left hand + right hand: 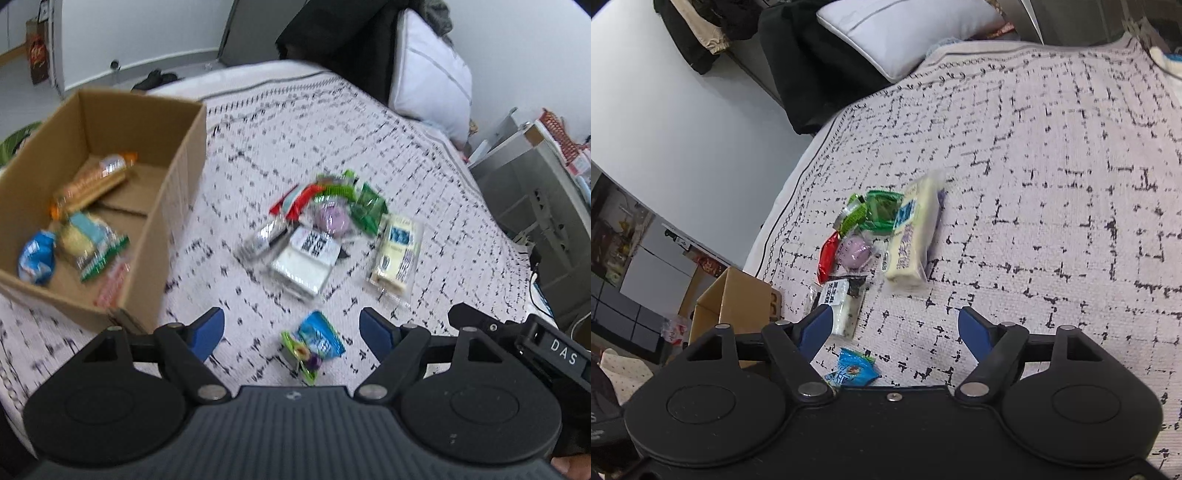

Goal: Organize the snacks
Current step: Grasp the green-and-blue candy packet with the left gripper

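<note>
2 grippers hover released; left gripper (291, 328) should drop squarely over the near blue packet (320, 339) (pinching its middle), then carry it left into the box (177, 177).

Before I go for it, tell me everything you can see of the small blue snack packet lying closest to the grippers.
The small blue snack packet is a crinkly, glossy foil-like pouch, bright blue with white lettering too blurred to read and a round printed picture. It looks sealed and a little puffed. It lies flat on the patterned bedspread, apart from the main snack pile. In the left wrist view its near corner touches or overlaps a green-and-purple wrapper. It sits between the open left gripper fingers, not gripped.
</note>
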Demonstrator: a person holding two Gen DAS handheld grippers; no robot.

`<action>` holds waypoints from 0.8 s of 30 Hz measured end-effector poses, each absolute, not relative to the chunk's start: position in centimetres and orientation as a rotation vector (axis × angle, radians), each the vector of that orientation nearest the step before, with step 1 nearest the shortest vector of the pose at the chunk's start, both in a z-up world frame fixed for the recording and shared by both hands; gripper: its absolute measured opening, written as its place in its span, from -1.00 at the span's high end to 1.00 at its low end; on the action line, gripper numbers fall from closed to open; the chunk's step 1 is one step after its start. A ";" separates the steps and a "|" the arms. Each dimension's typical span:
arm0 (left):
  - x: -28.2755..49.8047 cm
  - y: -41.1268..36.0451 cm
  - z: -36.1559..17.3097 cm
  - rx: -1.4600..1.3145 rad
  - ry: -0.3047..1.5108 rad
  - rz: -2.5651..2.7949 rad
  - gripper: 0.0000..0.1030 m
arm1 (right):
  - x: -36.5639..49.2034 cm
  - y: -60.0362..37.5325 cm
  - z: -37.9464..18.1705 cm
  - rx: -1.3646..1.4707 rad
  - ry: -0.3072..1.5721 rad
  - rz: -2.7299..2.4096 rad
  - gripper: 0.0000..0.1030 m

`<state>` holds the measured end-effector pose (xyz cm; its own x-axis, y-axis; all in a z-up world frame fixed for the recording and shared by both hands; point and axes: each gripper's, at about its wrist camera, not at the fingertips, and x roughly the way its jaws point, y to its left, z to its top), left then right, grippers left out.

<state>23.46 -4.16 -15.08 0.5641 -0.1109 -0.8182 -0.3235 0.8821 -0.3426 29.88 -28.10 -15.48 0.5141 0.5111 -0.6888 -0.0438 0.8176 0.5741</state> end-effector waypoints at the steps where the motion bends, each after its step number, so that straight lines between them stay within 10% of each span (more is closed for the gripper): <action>1: 23.5 -4.4 -15.5 -0.508 0.985 0.139 -0.52 | 30.0 -28.1 -15.7 0.539 0.988 0.357 -0.44; 24: 25.4 -6.5 -21.5 -0.740 1.006 0.310 0.44 | 33.2 -28.3 -18.8 0.607 0.988 0.376 -0.30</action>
